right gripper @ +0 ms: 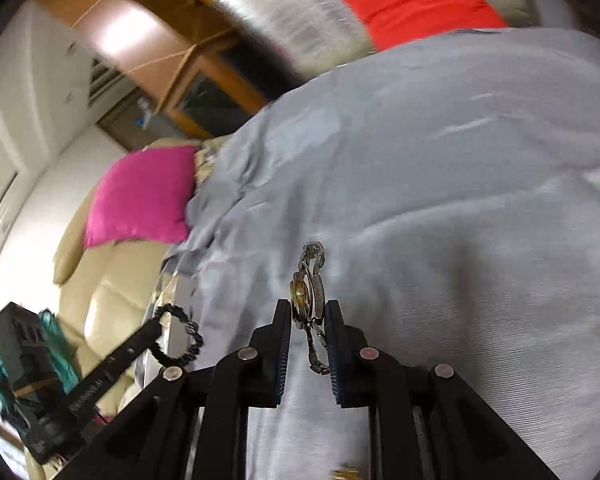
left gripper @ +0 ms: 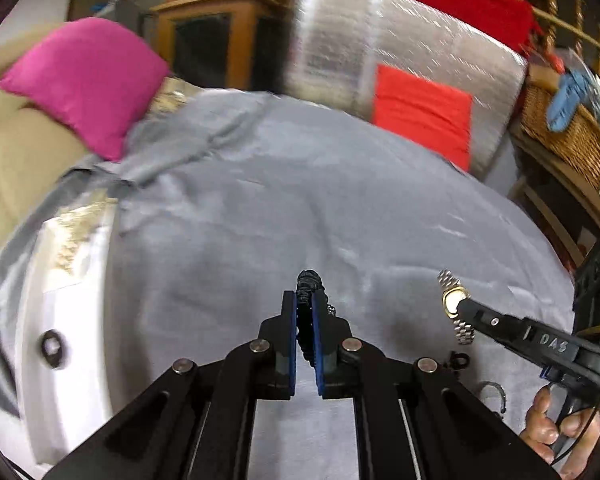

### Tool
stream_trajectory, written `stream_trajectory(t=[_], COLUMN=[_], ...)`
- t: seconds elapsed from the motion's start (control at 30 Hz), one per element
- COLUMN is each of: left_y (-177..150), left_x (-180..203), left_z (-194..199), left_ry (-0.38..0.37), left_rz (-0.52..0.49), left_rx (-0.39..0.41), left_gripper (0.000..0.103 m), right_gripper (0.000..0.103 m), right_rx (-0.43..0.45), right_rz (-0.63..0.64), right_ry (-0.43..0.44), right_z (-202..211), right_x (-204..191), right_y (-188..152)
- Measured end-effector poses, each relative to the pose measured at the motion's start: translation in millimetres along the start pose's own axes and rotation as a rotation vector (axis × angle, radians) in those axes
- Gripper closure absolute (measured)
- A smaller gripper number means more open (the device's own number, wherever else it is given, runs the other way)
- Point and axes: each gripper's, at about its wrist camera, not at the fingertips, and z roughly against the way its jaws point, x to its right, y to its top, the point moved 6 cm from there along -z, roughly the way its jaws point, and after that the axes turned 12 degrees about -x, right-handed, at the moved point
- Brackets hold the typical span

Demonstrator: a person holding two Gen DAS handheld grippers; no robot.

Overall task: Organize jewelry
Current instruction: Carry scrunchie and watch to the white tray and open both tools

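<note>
Left wrist view: my left gripper is clenched on a black beaded bracelet, which sticks out at 12 o'clock above the grey cloth. At 3 o'clock my right gripper carries the watch. Small pieces, a ring-like hook among them, lie on the cloth at 4 o'clock. I judge this a carry step: keep both grips firm and both pieces apart.

Right wrist view: my jaws are grasping the watch case, its band dangling loose. The bracelet hangs at 9 o'clock. No jewelry container shows in either view, so I cannot tell the destination.
</note>
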Motion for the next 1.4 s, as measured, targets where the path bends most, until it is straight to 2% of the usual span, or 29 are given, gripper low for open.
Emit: stream_trajectory(t=[0.1,0.23,0.33,0.4,0.53,0.73,0.87,1.1,1.2,1.4], left_y=[-5,-14,-23,-31,-49,-71,-82,-91,-95,-102], left_x=[-34,-90,-128,-154,-199,-236,-243,-254,-255,-258], left_z=[21,45,56,59,44,30,23,13,4,-9], left_ry=[0.036,0.124,0.165,0.195,0.205,0.219,0.215,0.23,0.214,0.192], left_rz=[0.055,0.141,0.201,0.252,0.376,0.532,0.568,0.614,0.63,0.666], left_rx=[0.037,0.076,0.084,0.064,-0.035,-0.112,-0.154,-0.207,-0.243,-0.3], left_gripper=[0.096,0.096,0.096,0.096,0.096,0.096,0.096,0.096,0.096,0.096], right_gripper=[0.085,0.085,0.085,0.085,0.085,0.085,0.085,0.085,0.085,0.082], right_rx=[-0.032,-0.079,-0.113,-0.142,-0.198,-0.32,-0.416,-0.571,-0.609,-0.625], right_rz=[0.056,0.122,0.176,0.222,0.287,0.353,0.376,0.39,0.386,0.362], right_ry=[0.045,0.068,0.098,0.114,0.127,0.12,0.098,0.075,0.059,0.029], right_z=[-21,-51,-75,-93,-128,-194,-236,-293,-311,-328], right_x=[-35,-82,-126,-159,-212,-271,-289,-297,-296,-296], right_y=[-4,-6,-7,-10,-19,-39,-51,-67,-70,-72])
